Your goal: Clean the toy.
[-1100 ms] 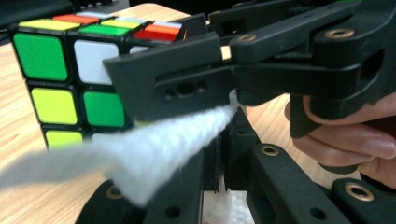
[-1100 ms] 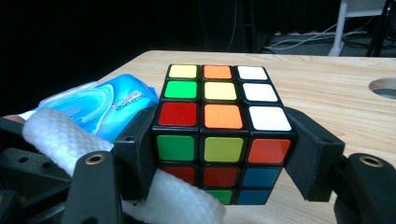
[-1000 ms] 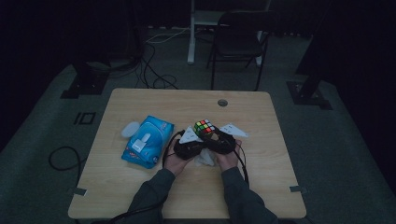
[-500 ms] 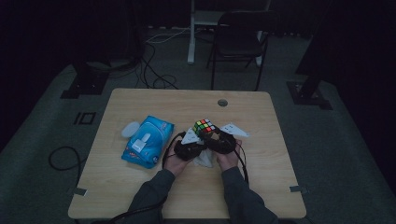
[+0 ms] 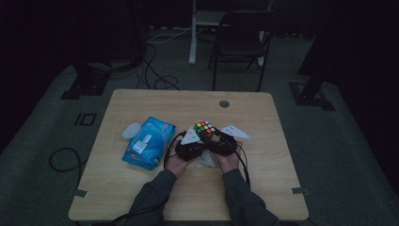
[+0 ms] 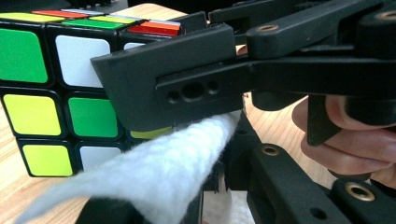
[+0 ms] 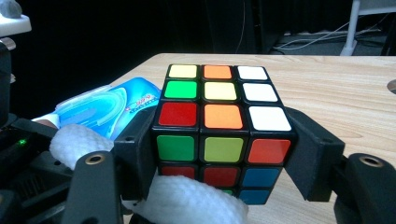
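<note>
We are counting one puzzle cube (image 5: 204,129), one white cloth (image 5: 205,159), one blue wipes pack (image 5: 147,142), a small pale oval thing (image 5: 131,130) just beside the pack, and two grippers – all on one wooden table (image 5: 263,141), w/ a dark chair (image 5: 241,42) standing beyond the far edge.

The cube is sitting roughly mid-table, just right of the pack, between the two tools. It is a black-framed 3x3 w/ scrambled stickers: on top we are seeing yellow, orange, white, green and red squares; the side facing the right gripper view is showing green, yellow-green, orange, red and blue.

The right gripper (image 7: 224,154) is clamping the cube – its two black jaws are pressing the left and right faces, pads flat against the sides. The left gripper (image 6: 154,196) is pinching the cloth; the white fabric is running out between its jaws toward the cube, and in the right gripper view it is lying against the cube's lower front. Both hands are resting at the near side of the cube, close together.
</note>
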Available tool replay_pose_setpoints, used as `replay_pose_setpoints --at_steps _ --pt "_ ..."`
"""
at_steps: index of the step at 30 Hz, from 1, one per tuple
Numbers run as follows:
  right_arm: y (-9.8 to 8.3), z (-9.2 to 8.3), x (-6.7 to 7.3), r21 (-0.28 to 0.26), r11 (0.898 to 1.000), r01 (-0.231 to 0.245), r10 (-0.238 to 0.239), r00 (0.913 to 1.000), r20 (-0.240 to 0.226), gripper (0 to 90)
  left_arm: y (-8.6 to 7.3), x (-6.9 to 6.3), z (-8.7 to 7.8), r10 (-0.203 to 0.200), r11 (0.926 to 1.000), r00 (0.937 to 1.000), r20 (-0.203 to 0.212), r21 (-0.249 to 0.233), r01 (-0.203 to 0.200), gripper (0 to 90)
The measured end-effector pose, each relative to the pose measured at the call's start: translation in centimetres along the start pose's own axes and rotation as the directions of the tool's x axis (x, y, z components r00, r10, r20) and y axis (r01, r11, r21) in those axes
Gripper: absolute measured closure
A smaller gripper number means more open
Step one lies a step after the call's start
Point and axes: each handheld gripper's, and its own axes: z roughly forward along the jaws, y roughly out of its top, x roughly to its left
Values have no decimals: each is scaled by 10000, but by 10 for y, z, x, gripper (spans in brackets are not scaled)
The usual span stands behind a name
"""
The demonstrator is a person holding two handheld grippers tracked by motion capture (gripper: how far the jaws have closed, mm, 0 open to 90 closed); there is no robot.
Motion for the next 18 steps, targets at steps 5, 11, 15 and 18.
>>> replay_pose_setpoints --at_steps 5,11,15,18 --pt "-1 0 0 57 10000 -79 80 10000 -26 344 -2 -1 4 -37 9999 10000 -75 132 38 871" --pt "1 -1 0 -62 10000 -70 70 10000 -5 344 -7 0 7 -28 9989 9999 -161 465 35 872" --pt "2 -3 -1 -147 9999 -75 75 10000 -3 344 -11 3 6 -221 9972 9994 -261 706 239 871" --pt "4 -5 -3 -171 9998 -62 63 10000 21 344 -15 9 2 -492 9951 9969 -609 831 542 870"
